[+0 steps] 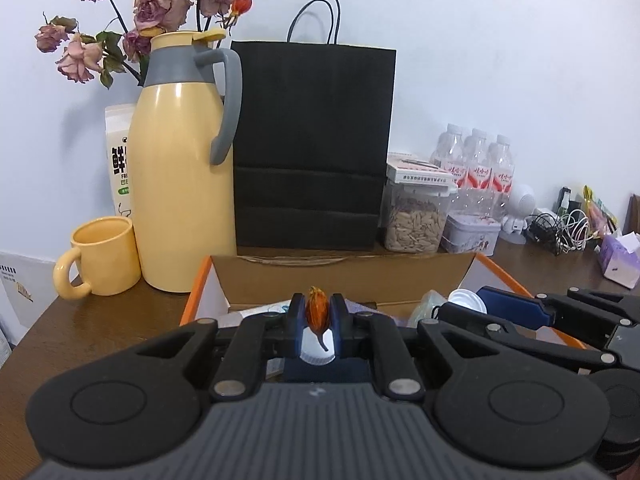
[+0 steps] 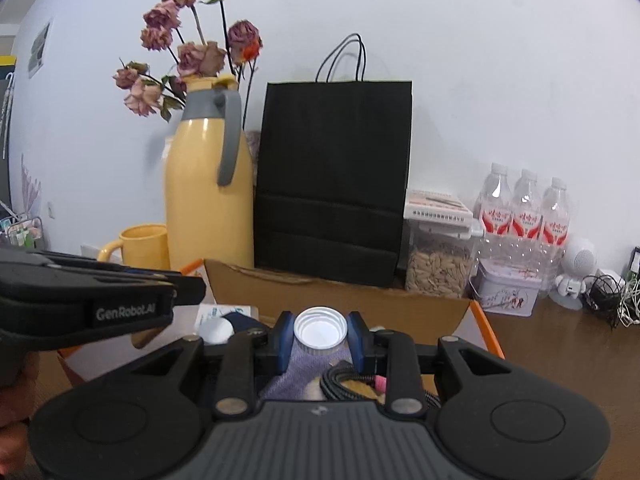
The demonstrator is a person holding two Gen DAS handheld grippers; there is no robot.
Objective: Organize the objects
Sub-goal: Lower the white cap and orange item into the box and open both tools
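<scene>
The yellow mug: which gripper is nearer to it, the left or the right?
Left. The left gripper, shut on a dried rosebud, is over the box's left part, on the side of the yellow mug. The right gripper, holding a white cap, is farther right.
</scene>
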